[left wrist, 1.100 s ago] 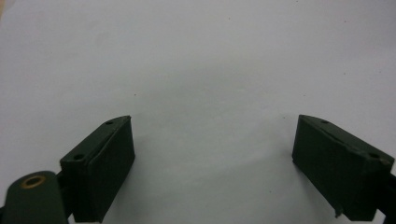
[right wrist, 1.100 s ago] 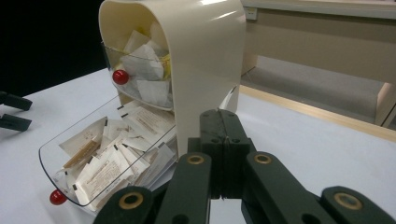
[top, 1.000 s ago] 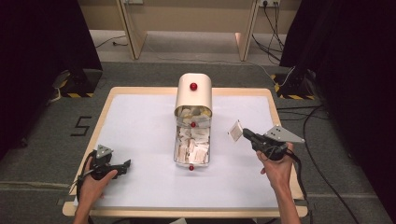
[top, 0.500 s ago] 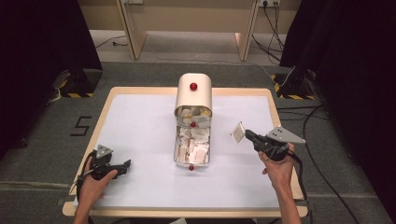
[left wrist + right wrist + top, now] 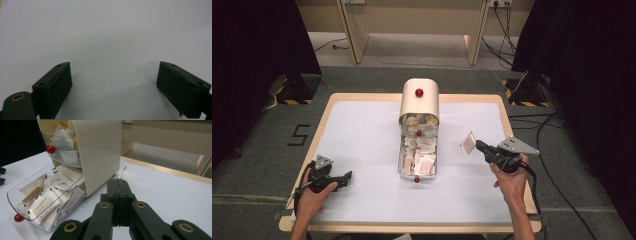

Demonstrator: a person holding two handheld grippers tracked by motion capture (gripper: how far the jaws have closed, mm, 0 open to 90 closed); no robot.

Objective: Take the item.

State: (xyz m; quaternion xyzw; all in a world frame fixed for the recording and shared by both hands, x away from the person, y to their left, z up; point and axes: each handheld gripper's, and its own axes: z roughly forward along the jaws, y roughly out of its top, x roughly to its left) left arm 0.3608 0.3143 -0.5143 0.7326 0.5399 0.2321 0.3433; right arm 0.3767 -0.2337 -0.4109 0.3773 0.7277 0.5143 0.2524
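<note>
High view: right hand-held gripper (image 5: 477,146) pinches a flat white sachet (image 5: 468,143); left hand-held gripper (image 5: 346,176) gapes empty.

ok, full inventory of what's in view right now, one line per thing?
table: one, white top with wood edge, centre of the room.
dispenser box: one, cream with red knobs, mid-table.
pulled-out drawer: one, clear plastic, lowest on the dispenser box, open toward the person.
sachets: many, white and tan, filling the drawers.
held sachet: one, white, clamped in the right gripper, above the table right of the drawer.
left gripper: one, black, jaws open, near left front of table.
right gripper: one, black, shut on the held sachet.
</note>
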